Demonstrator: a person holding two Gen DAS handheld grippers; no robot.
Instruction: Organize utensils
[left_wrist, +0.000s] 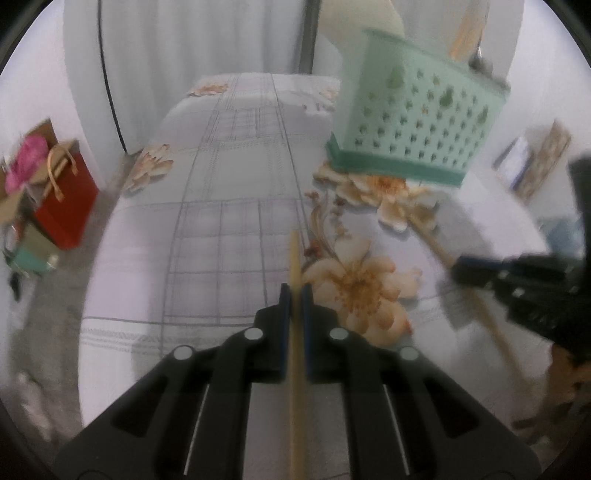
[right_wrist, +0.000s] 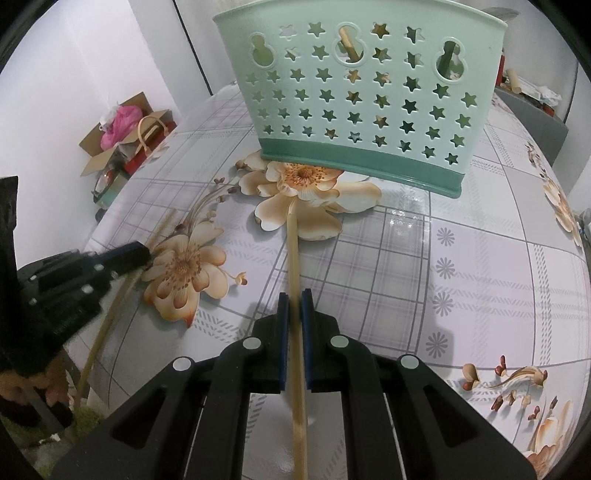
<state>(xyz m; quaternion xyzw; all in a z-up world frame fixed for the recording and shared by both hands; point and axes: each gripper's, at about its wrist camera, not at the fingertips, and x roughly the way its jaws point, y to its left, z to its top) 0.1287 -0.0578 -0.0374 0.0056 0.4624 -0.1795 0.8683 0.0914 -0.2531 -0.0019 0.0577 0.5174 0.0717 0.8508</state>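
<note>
Already you have each gripper clamped on a chopstick, the left gripper (left_wrist: 295, 291) on one (left_wrist: 294, 258) and the right gripper (right_wrist: 294, 299) on another (right_wrist: 293, 240) aimed toward twelve o'clock at the green basket (right_wrist: 369, 92) on the surface (right_wrist: 480, 258), which holds a stick or two, so both remain to drop in.

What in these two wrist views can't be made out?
- Green basket contents: right wrist view, the wall shows only slivers through its holes.
- Basket rim: left wrist view, blurred.
- Rear ends of both chopsticks: cut off by the bottom edges.
- Floor clutter: small, blurred.
</note>
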